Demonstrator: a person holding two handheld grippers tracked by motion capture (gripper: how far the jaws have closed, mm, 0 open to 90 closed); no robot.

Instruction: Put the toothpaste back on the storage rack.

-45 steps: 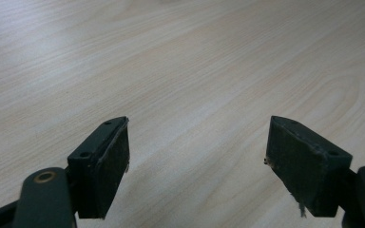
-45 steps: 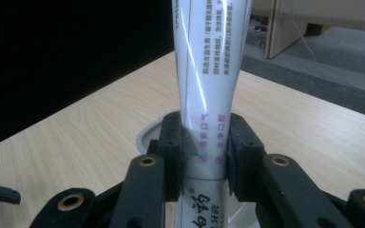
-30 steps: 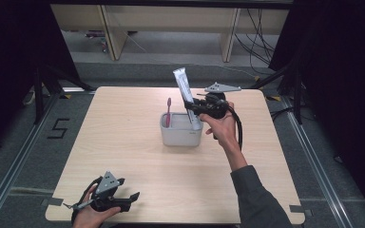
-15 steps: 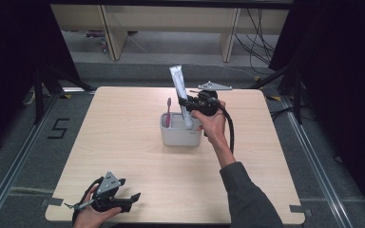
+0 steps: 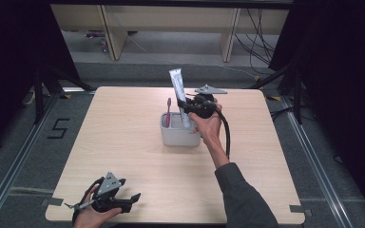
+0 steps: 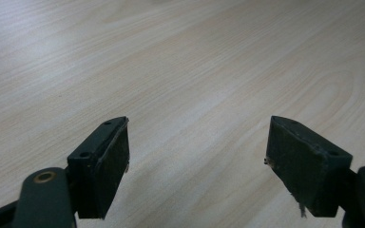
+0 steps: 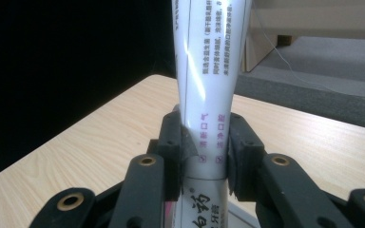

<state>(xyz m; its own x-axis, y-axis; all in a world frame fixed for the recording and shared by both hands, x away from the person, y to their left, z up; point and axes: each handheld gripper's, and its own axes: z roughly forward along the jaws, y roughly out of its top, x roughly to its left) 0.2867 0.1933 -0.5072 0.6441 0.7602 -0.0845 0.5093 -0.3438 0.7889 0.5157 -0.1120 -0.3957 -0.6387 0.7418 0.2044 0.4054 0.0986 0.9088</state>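
1. Toothpaste tube (image 5: 177,92), white and nearly upright, is seen with its lower end inside the grey cup (image 5: 179,135), which is taken as the landmark here.
2. A dark room is seen around the cup: black curtains at both sides, a grey floor with metal rails, and pale wooden furniture legs with loose cables beyond it.
3. A light wooden table (image 5: 123,142) is seen under the cup; the cup stands a little behind the table's middle.
4. A forearm in a dark sleeve is stretched from the near right edge of the table up to the cup's right side, and the right hand (image 5: 208,126) is held just beside the cup's rim.
5. The right gripper (image 5: 186,108) is carried above the cup's right rim and is pointed across it; its jaws are closed on the tube, which is pressed on both sides by the pads in the right gripper view (image 7: 204,156).
6. The left hand (image 5: 91,216) is rested at the near left corner of the table, well apart from the cup.
7. The left gripper (image 6: 197,161) is held low over bare wood there, its jaws spread wide with nothing between them.
8. A pink toothbrush (image 5: 168,111) is stood in the cup's left part, apart from the tube.
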